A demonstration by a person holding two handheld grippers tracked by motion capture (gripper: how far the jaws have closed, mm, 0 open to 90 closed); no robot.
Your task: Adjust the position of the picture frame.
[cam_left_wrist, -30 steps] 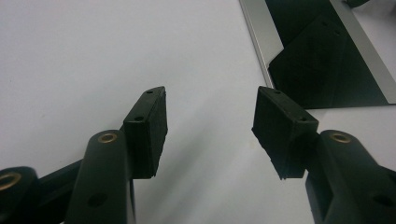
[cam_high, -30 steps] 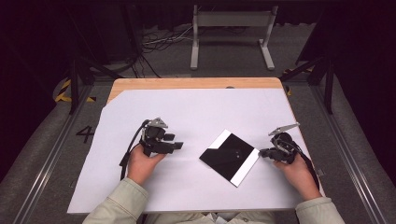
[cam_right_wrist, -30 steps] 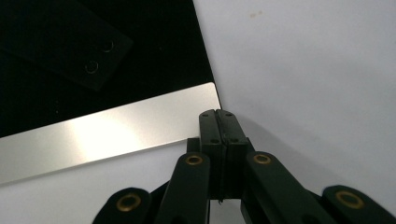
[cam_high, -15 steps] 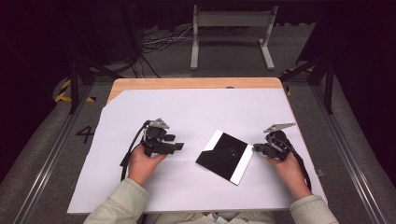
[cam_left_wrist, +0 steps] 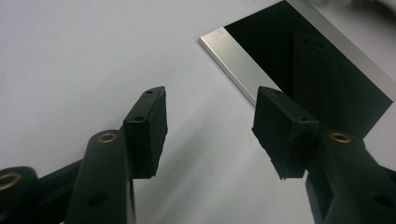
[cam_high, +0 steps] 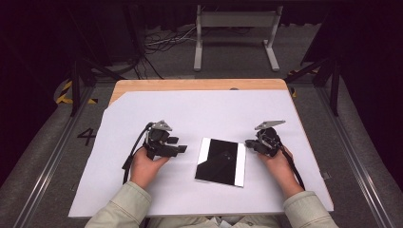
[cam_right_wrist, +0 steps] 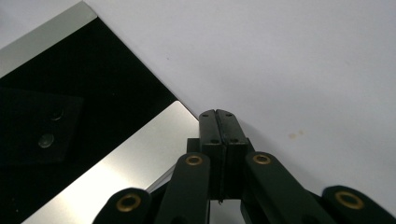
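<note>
1. High view: a flat black panel [cam_high: 221, 161] with silver strips along its left and right edges lies on the white table sheet [cam_high: 199, 114], near the person's side and between the two hands. The right gripper [cam_high: 250, 144] has its closed tips touching the panel's far right corner — it seems to be pushing the panel, not gripping it. The left gripper [cam_high: 183, 150] rests on the sheet just left of the panel, apart from it, pointing toward it.

2. Left gripper view: the jaws stand wide apart with nothing between them, only bare white sheet. The panel [cam_left_wrist: 317, 60] lies beyond the tips, its silver edge [cam_left_wrist: 231, 60] near but not touched. So this gripper is released and waiting.

3. Right gripper view: the two jaws are pressed flat against each other (no object between them), and their tips [cam_right_wrist: 218, 116] sit at the corner of the panel's silver strip [cam_right_wrist: 116, 158]. The dark glossy face [cam_right_wrist: 84, 93] reflects the gripper.

4. How far along, as I judge it: the work looks like squaring the panel in front of the person. The panel lies nearly straight to the table edge, so the aligning seems mostly done — what is left is perhaps a small last nudge, or a grasp by the open left gripper, which has not yet begun.
</note>
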